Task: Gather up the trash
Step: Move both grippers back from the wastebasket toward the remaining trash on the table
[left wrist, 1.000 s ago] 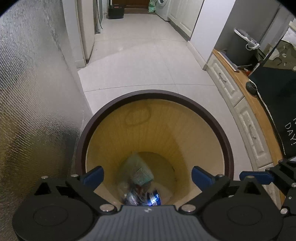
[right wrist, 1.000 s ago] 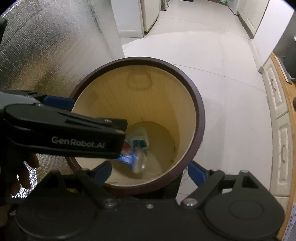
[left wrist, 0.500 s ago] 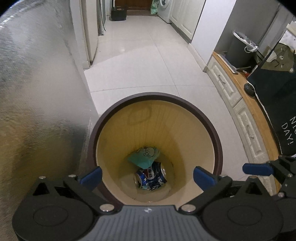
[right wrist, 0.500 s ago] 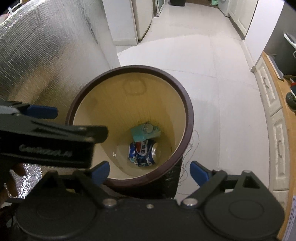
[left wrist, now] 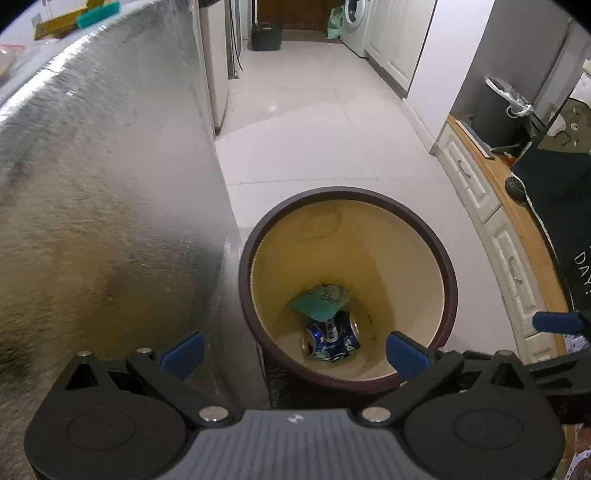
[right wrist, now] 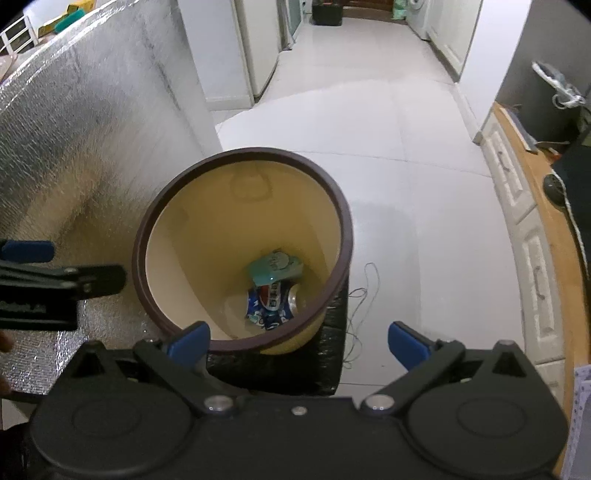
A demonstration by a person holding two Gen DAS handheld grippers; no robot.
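A round bin with a dark brown rim (left wrist: 448, 273) (right wrist: 345, 236) and cream inside stands on the floor. At its bottom lie a crushed blue cola can (left wrist: 330, 338) (right wrist: 273, 302) and a teal packet (left wrist: 319, 301) (right wrist: 275, 267) on top of it. My left gripper (left wrist: 295, 352) is open and empty, high above the bin's near left side. My right gripper (right wrist: 299, 341) is open and empty, above the bin's near rim. The left gripper shows as a black arm at the left edge of the right wrist view (right wrist: 55, 284).
A silver foil-covered counter side (left wrist: 103, 206) (right wrist: 74, 147) rises left of the bin. White tiled floor (left wrist: 314, 140) runs back to a hallway with a washing machine (left wrist: 354, 18). A wood-topped white drawer unit (left wrist: 491, 221) (right wrist: 532, 240) lines the right.
Both grippers have risen and pulled back from the bin, which looks smaller. The trash fell and settled at the bottom. The left gripper has shifted left.
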